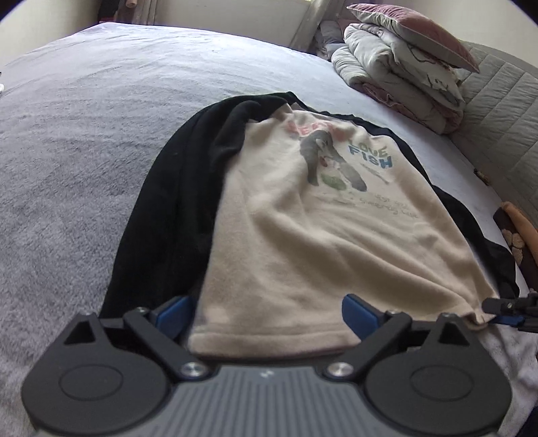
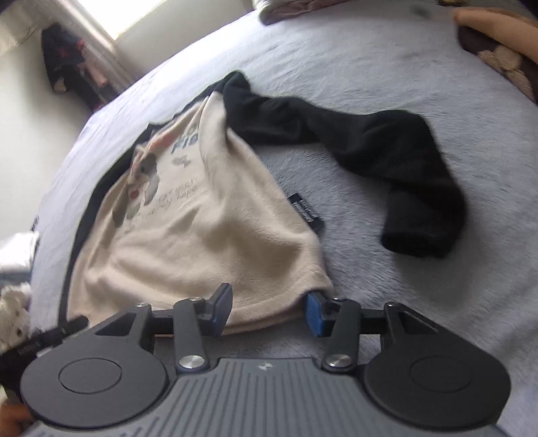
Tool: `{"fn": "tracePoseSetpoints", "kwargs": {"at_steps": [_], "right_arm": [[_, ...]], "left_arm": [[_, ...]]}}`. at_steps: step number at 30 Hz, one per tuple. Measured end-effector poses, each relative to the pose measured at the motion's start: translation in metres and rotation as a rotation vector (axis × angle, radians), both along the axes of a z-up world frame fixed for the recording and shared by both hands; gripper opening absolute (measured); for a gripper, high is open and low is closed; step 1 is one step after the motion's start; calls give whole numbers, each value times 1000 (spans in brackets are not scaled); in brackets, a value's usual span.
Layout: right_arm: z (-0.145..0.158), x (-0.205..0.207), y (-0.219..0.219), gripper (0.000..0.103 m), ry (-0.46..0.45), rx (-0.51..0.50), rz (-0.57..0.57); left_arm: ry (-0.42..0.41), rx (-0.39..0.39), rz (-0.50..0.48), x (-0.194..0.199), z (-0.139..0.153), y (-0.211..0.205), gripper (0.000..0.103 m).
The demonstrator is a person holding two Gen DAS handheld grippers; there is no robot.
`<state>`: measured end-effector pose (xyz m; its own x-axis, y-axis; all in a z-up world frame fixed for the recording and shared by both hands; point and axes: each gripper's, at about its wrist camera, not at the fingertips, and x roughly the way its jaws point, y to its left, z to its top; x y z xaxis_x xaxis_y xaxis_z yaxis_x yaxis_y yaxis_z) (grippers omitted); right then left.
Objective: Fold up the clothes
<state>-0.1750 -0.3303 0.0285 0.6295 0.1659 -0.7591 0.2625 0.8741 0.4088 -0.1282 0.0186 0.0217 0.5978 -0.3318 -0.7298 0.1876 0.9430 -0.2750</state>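
A: Where is the shirt lying?

B: The cream sweatshirt point(image 1: 302, 235) with black sleeves is lying flat on the grey fleece bedspread point(image 1: 84, 151), printed front facing up, its hem pointing toward both grippers. The print is showing a grey cat and blue lettering.

A: What is the left gripper point(image 1: 265, 316) doing?

B: Its jaws are standing wide apart, one blue pad point(image 1: 175, 314) on each side of the hem's left end. The cloth is lying between the pads, and neither is pressing on it.

A: And the right gripper point(image 2: 267, 311)?

B: It is sitting at the hem's right corner with its jaws partly parted. The corner is lying between the pads. The right one point(image 2: 314, 314) is sitting just beside the cloth's edge, but I cannot tell whether it is touching, and nothing is being pinched.

A: How are the sleeves lying?

B: In the right wrist view, one black sleeve point(image 2: 386, 158) is stretching out sideways over the bedspread, its cuff bending back toward the camera. In the left wrist view, the other black sleeve point(image 1: 175, 201) is lying folded along the body's left side.

A: Anything else on the bed?

B: A stack of folded bedding point(image 1: 403, 80) with a pink pillow point(image 1: 420, 30) on top is sitting at the far right.
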Motion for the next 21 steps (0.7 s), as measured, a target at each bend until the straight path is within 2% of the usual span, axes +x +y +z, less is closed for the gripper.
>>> {"fn": "tracePoseSetpoints", "kwargs": {"at_steps": [1,2,3,4,6,7,13,17,21], "right_arm": [[0,2,4,23,-8,-27,9],[0,1,5,13,-19,-37,6],[1,1,6,7,-30,-48,3],[2,0,7,4,-45,-55,-1],[13,-9,5,4,-104,-54,-17],[20,-14,6,4,-126,-60,-22],[63,-60,4,3,-230,-68,-46],[79,-89,6,3,-240,-91,-41],[81,-104,8,3,-220,-88,-24]], "left_arm": [[-6,11,-6,0,0,0,94],[-15,28,-6,1,1,0,85],[-25,46,-7,1,2,0,69],[-30,54,-4,2,2,2,59],[-24,12,9,4,4,11,18],[-20,-4,-1,3,6,12,9],[-58,1,-49,-14,21,13,9],[-60,2,-72,-29,28,19,9],[-86,55,-104,-43,35,20,10]]}}
